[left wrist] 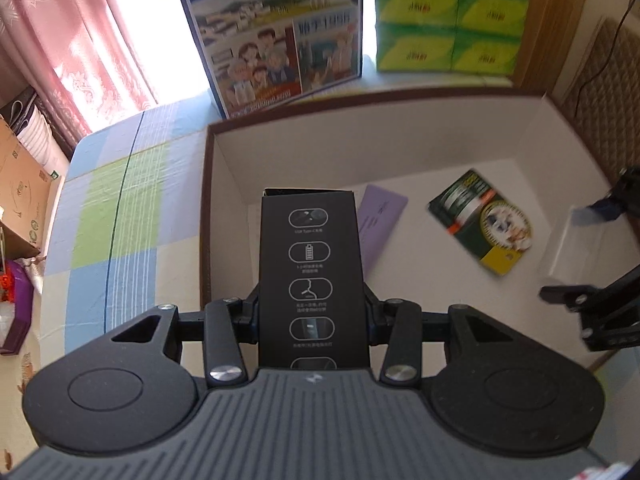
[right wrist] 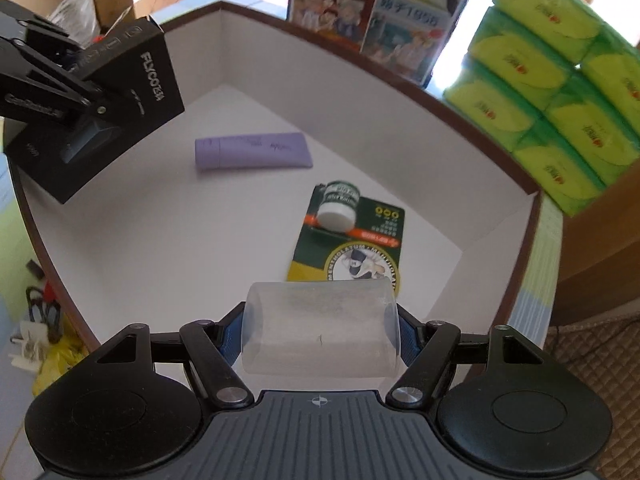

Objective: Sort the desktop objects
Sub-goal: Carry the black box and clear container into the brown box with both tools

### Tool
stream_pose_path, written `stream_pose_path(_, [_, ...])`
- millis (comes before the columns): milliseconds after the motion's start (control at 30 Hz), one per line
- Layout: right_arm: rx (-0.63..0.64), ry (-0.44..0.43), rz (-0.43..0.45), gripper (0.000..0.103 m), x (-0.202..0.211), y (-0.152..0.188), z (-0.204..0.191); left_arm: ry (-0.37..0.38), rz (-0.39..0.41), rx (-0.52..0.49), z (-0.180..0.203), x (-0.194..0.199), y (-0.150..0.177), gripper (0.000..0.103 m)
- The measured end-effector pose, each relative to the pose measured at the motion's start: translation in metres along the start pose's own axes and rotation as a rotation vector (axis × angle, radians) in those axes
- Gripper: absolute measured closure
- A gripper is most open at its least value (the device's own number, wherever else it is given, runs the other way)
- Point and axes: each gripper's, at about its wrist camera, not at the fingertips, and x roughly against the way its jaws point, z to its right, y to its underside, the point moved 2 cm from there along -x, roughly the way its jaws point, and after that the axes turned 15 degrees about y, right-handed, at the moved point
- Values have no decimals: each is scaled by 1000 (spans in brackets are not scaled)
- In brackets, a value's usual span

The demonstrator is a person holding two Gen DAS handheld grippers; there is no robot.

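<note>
My left gripper [left wrist: 312, 312] is shut on a tall black box [left wrist: 313, 276] with white icons, held above the left part of a white storage box [left wrist: 400, 114] with a brown rim. The same black box [right wrist: 112, 120] shows at the upper left of the right wrist view, clamped by the left gripper [right wrist: 86, 98]. My right gripper [right wrist: 320, 336] is shut on a clear plastic cylinder [right wrist: 320, 330], held over the box's near side. On the box floor lie a purple tube [right wrist: 254, 151] and a green-and-yellow carded pack [right wrist: 352, 248] with a small white-capped jar.
A blue printed carton [left wrist: 280, 36] and a stack of green tissue packs [left wrist: 452, 16] stand behind the storage box. The table wears a checked cloth [left wrist: 120, 208]. Cardboard boxes [left wrist: 20, 184] and pink curtains are at the left. A brown quilted surface [right wrist: 592, 360] lies right.
</note>
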Motion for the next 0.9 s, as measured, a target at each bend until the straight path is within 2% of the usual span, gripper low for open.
stream_pose_path(233, [27,7,-11,34,-7,1,4,-20,-61,7,-5,-23,4,64])
stream_pose_path(367, [36,11,-15,34,-11,0,7,-44,-75,-34,-1,-27,4,64])
stream_pose_path(600, [62,22,-9,34,-13,-1,11,-37,-69,-28,-5,-22,-1,61])
stream_pose_path(667, [74,23,-8,34,-13,-1,12,-44,-62,-32,-4,-20,0,56])
stream_pose_path(900, [130,48,-12,33,-15,-3,12,-28,-45,-40,0,-12,-2,50])
